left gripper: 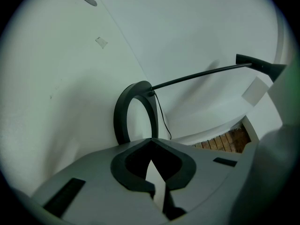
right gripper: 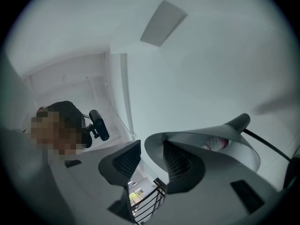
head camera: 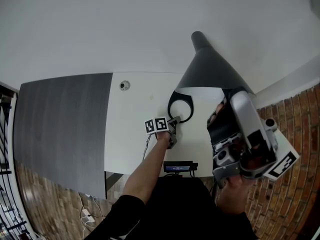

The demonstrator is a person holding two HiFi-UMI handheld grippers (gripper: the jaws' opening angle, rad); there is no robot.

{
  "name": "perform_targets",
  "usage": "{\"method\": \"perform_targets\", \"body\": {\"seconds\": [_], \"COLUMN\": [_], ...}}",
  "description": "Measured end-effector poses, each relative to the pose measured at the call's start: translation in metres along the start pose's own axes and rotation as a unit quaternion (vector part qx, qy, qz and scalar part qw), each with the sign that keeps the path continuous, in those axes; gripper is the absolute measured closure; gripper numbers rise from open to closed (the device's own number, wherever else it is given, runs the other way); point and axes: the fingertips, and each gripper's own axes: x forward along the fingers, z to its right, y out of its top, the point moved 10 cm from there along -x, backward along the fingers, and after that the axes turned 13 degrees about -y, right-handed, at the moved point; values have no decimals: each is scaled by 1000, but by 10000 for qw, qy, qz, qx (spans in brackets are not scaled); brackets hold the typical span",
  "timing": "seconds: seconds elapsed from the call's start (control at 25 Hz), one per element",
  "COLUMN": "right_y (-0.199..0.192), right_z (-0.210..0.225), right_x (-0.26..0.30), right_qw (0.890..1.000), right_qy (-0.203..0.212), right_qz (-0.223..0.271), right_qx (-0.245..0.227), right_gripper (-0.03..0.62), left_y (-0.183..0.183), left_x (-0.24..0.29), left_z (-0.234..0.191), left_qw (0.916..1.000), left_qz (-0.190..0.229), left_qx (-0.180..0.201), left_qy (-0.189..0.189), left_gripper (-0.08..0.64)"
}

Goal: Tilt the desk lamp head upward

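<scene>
The desk lamp's grey cone shade (head camera: 210, 69) hangs over the white desk (head camera: 135, 114), with its black ring base (head camera: 171, 106) flat on the desk. My right gripper (head camera: 220, 111) is at the shade's lower rim. In the right gripper view the shade (right gripper: 225, 139) has its rim between the jaws, one finger inside the cone and one outside, and my right gripper (right gripper: 150, 158) is shut on it. The bulb (right gripper: 215, 143) shows inside. My left gripper (head camera: 175, 121) is shut and empty, its tip against the ring base (left gripper: 136, 111); my left gripper (left gripper: 151, 142) points at it. The thin lamp arm (left gripper: 197, 76) rises to the right.
A round cable grommet (head camera: 124, 85) sits in the desk's far left part. A dark grey panel (head camera: 65, 129) lies left of the desk. A small black device (head camera: 179, 167) is at the near edge. Brick floor (head camera: 295, 119) shows to the right. A head-worn camera (right gripper: 98, 124) is visible.
</scene>
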Motion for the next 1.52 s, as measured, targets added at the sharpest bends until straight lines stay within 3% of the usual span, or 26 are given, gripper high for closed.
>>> {"method": "perform_targets", "body": {"seconds": [0.52, 0.96, 1.52], "right_y": [4, 1, 7], "right_z": [0, -4, -3], "right_x": [8, 3, 10], "right_qw": [9992, 9974, 9998], "right_qy": [52, 42, -67], "right_qz": [90, 136, 114], "right_qx": [374, -702, 161], "right_gripper": [434, 436, 436], "left_y": [1, 0, -1], "left_x": [0, 1, 1], "left_z": [-1, 0, 0], "left_qw": [10000, 10000, 10000], "left_qz": [-3, -8, -41], "left_qx": [-10, -5, 15], "left_qy": [-7, 4, 21], "left_gripper": [551, 551, 551]}}
